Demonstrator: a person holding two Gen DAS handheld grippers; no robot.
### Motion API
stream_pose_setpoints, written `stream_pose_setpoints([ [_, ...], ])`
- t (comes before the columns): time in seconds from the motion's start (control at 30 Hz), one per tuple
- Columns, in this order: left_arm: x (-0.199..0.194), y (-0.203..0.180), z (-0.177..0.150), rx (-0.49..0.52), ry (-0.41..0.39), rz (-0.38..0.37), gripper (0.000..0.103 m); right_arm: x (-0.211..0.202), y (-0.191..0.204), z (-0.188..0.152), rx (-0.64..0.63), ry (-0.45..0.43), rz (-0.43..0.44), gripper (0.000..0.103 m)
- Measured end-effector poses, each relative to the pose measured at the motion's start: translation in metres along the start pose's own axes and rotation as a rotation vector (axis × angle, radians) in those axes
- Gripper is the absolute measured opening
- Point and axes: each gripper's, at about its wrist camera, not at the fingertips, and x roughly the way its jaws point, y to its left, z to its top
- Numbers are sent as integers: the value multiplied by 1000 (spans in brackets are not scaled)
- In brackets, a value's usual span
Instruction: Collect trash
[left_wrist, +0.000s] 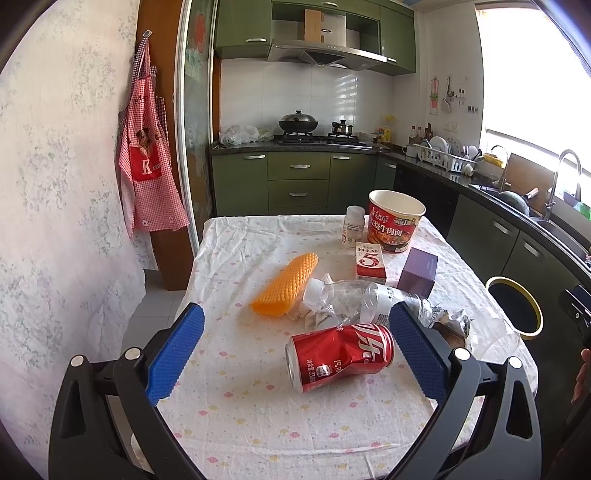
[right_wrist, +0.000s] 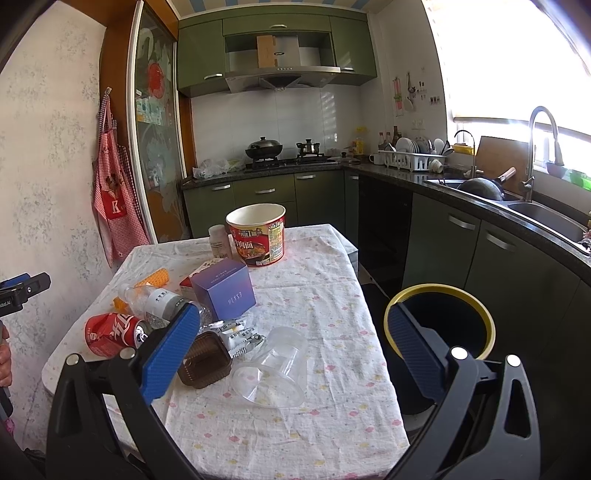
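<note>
A dented red cola can lies on its side on the table between my left gripper's open blue fingers; it also shows in the right wrist view. Behind it lie a crushed clear bottle, crumpled wrappers and an orange ribbed piece. My right gripper is open and empty above a clear plastic cup lying on its side, with a brown plastic tray by its left finger. A black bin with a yellow rim stands right of the table.
A red noodle bowl, a white pill bottle, a small red-white carton and a purple box stand at the far side of the floral tablecloth. Green cabinets and a counter with a sink run along the right.
</note>
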Motion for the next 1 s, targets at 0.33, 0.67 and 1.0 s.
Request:
stream_pose_setpoints([
  [0.33, 1, -1, -1, 3, 3, -2, 99, 1, 0, 0, 2, 1, -1, 97],
  [0.67, 2, -1, -2, 4, 6, -1, 99, 2, -1, 0, 3, 1, -4, 97],
  [1.0, 4, -1, -3, 5, 13, -1, 99, 3, -2, -1, 6, 5, -5, 97],
])
